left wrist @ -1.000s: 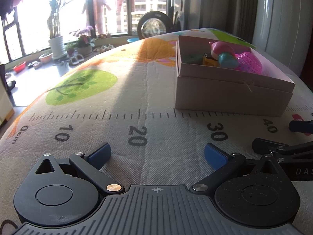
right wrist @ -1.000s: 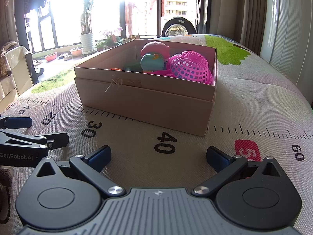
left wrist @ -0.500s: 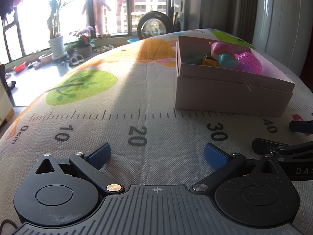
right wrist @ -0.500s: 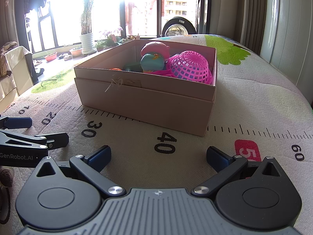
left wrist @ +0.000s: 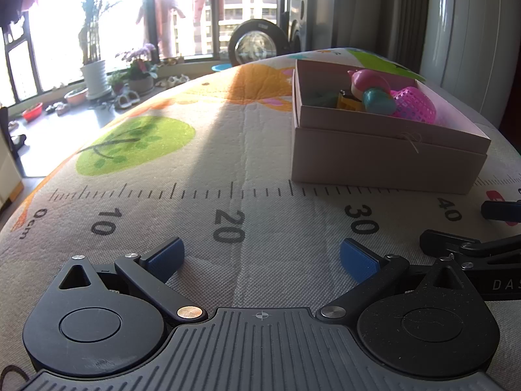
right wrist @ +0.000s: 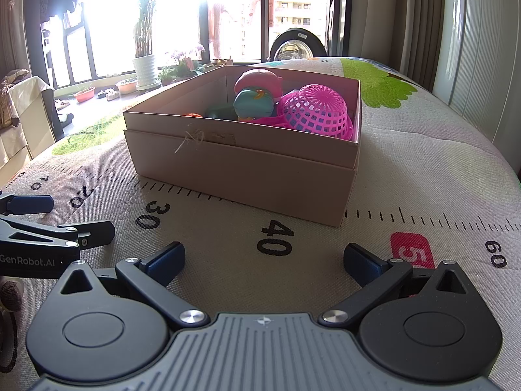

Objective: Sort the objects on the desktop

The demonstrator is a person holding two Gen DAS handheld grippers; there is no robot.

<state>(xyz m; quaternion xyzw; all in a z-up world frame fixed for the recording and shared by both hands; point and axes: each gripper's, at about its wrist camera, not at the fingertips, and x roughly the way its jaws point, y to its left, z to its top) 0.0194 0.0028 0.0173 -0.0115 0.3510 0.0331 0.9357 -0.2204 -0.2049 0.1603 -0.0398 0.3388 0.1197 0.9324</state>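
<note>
- My left gripper [left wrist: 262, 259] rests low on the printed mat [left wrist: 228, 150] with its blue pads spread wide and nothing between them; it sits over the ruler marks, near the 20.
- My right gripper [right wrist: 263, 257] is likewise released and empty, jaws wide, low over the mat near the 40; each gripper's tips show at the edge of the other's view, so the two lie side by side, just apart.
- Ahead of both stands the cardboard box [right wrist: 241, 169], open-topped, on the mat just beyond the ruler line; the right gripper faces it nearly head-on, while from the left it lies ahead and off to the right.
- Inside I see a pink mesh basket [right wrist: 317, 112] turned dome-up, a teal toy [right wrist: 254, 104] and a pink toy [right wrist: 259, 79] behind it, with something orange and something dark green low against the near wall; too hidden to name.
- I find no loose object on the mat in either view, so I judge the sorting all but done; the step in hand is to hold both grippers parted and clear of the box, and not nudge its near wall.
- The box's long axis seems to run roughly along the ruler, slightly skewed, one near corner turned toward my right gripper; the fisheye makes this uncertain; its opening faces straight up.
</note>
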